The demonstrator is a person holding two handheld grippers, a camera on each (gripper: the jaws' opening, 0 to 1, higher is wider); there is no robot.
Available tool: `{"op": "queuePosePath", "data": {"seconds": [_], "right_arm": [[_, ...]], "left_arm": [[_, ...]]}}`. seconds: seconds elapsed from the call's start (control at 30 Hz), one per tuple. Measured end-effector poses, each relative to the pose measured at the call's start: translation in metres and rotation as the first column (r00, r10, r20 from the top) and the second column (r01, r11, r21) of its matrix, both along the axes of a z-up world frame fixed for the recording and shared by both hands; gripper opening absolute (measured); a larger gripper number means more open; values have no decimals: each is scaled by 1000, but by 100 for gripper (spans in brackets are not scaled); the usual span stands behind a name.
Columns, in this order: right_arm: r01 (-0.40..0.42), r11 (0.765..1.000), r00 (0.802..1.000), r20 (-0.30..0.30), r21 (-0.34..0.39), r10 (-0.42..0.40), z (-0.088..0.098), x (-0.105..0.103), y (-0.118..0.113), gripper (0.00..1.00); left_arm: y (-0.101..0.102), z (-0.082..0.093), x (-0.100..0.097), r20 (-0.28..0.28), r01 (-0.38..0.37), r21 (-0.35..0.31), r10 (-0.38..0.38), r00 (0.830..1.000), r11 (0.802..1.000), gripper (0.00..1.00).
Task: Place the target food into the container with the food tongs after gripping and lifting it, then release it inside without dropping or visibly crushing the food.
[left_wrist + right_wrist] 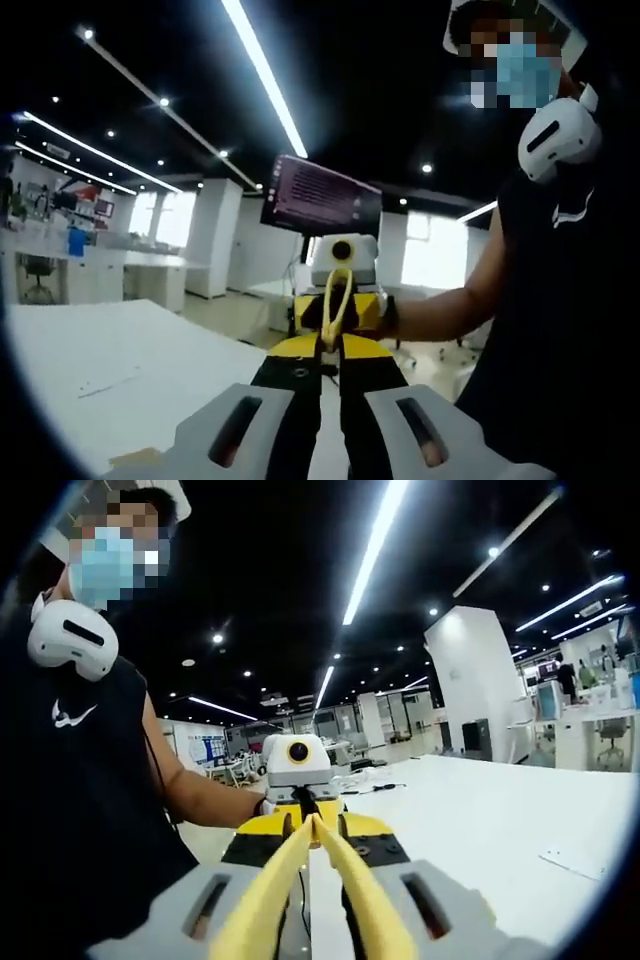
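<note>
The yellow food tongs [300, 880] rise from the bottom of the right gripper view. My right gripper [312, 828] is shut on them. Their two arms meet at the tips, pointing toward my left gripper [300, 802], which faces back across the white table [500, 820]. In the left gripper view the same tongs [337, 295] appear end-on as a narrow yellow loop in front of the right gripper [338, 318]. My left gripper [330, 352] has its jaws close together, with nothing held between them.
A person in a black sleeveless shirt [560, 330] stands between the views, an arm [205, 800] reaching to the grippers. The white table [120, 370] carries a small flat scrap [575, 860]. A dark monitor [320, 195] hangs behind, and desks [110, 275] line the far wall.
</note>
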State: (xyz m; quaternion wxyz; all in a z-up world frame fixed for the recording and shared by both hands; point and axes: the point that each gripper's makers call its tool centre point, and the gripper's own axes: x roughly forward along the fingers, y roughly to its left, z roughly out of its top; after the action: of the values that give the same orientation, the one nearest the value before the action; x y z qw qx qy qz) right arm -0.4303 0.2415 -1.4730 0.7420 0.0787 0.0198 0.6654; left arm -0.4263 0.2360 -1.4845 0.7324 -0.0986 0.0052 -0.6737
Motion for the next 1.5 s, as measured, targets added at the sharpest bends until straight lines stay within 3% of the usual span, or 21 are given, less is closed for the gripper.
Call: {"op": "queuePosePath", "data": {"seconds": [0.17, 0.3, 0.57, 0.7, 0.87, 1.07, 1.17, 1.33, 1.5], "right_arm": [[-8, 999, 1000, 4, -52, 8, -8, -3, 1, 17], [11, 998, 1000, 23, -63, -10, -10, 0, 0, 22], [45, 998, 998, 40, -53, -43, -9, 6, -1, 25], [22, 997, 997, 72, -70, -17, -10, 2, 2, 25], [5, 998, 998, 68, -61, -1, -11, -1, 9, 25], [22, 999, 997, 70, -48, -19, -8, 2, 4, 25], [25, 999, 998, 63, -34, -23, -6, 3, 1, 25], [19, 1000, 998, 52, -17, -18, -5, 3, 0, 26], [11, 1000, 999, 51, -14, -11, -3, 0, 0, 26]], "left_arm": [[-2, -8, -2, -16, 9, 54, -8, 1000, 998, 2], [-4, -16, -1, -14, -3, 107, 4, 1000, 994, 12], [1, -11, 7, 4, -56, 95, 55, 998, 994, 21], [0, -8, 3, -7, -43, 93, 44, 999, 995, 20], [-7, -13, -1, 43, -36, 139, 30, 999, 990, 21], [4, -18, 5, 54, -73, 145, 65, 996, 987, 26], [9, -18, 3, 29, -62, 136, 59, 998, 989, 23], [4, -10, -3, 48, -42, 117, 37, 998, 992, 17], [3, -10, -4, 45, -36, 126, 30, 999, 991, 18]]}}
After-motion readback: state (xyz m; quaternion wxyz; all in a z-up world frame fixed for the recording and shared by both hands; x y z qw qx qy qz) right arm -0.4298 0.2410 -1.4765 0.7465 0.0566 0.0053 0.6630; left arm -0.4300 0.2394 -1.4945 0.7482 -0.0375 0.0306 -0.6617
